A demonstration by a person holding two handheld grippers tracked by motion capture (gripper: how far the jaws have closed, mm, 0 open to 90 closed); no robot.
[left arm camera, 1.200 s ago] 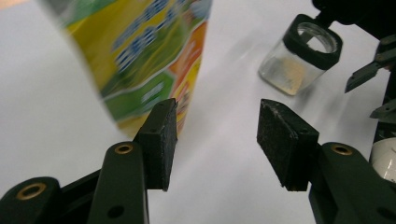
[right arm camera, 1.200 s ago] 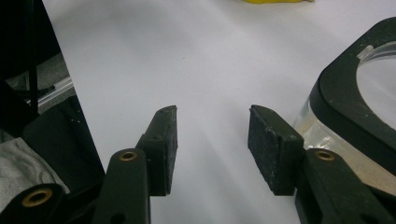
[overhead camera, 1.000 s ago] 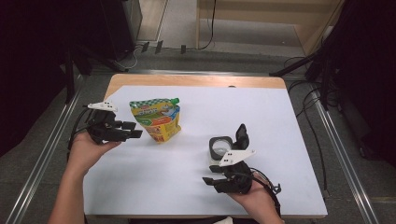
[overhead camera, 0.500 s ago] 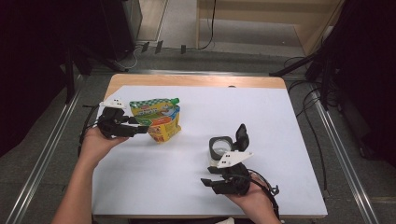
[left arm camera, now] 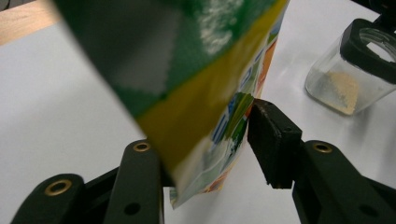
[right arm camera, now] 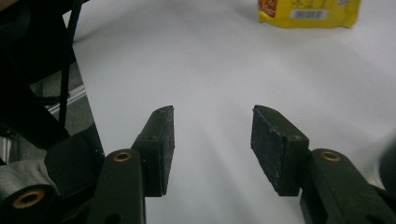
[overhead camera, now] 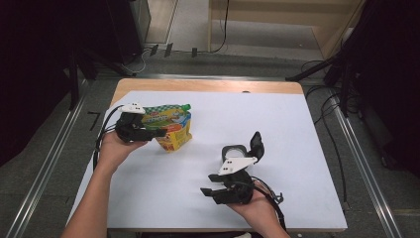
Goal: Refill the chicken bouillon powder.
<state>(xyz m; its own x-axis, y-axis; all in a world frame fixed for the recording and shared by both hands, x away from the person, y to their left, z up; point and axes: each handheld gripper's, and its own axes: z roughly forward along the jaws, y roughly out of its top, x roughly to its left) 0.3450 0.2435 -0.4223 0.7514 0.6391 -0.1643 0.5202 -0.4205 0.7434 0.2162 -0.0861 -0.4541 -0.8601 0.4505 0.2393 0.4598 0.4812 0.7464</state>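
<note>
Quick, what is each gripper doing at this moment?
Left gripper: jaws just been closing around the pouch; right pad touches it, firm grip cannot be told.
Right gripper: open, holding nothing.

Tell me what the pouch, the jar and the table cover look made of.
Pouch: looks like glossy printed plastic film, thin and creased, flexing between the left claw's jaws. Jar: clear body, glass or hard plastic, can't tell which; powder shows through it. Its flip lid is matte black, probably plastic. Table cover: matte white sheet, likely paper or laminate, over a wood-look top.
</note>
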